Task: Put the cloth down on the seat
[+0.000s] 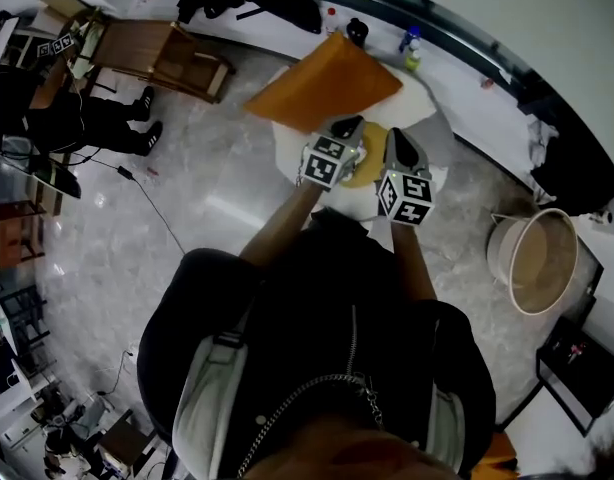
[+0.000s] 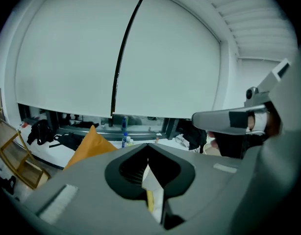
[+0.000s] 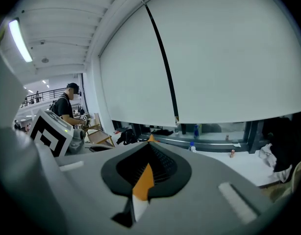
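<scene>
Pale, glossy marbled floor (image 1: 187,198) fills the room. White roller blinds (image 2: 67,53) cover a wide window above a long white sill (image 3: 248,168) carrying small bottles (image 1: 412,46). A wooden rack (image 1: 167,56) stands at the floor's far-left edge and a round tub (image 1: 535,260) at its right edge. A strip light (image 3: 19,40) glows overhead.

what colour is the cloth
Plain orange, no pattern; the cloth shows best in the head view.

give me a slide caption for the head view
left gripper and right gripper hold orange cloth over white seat
</scene>
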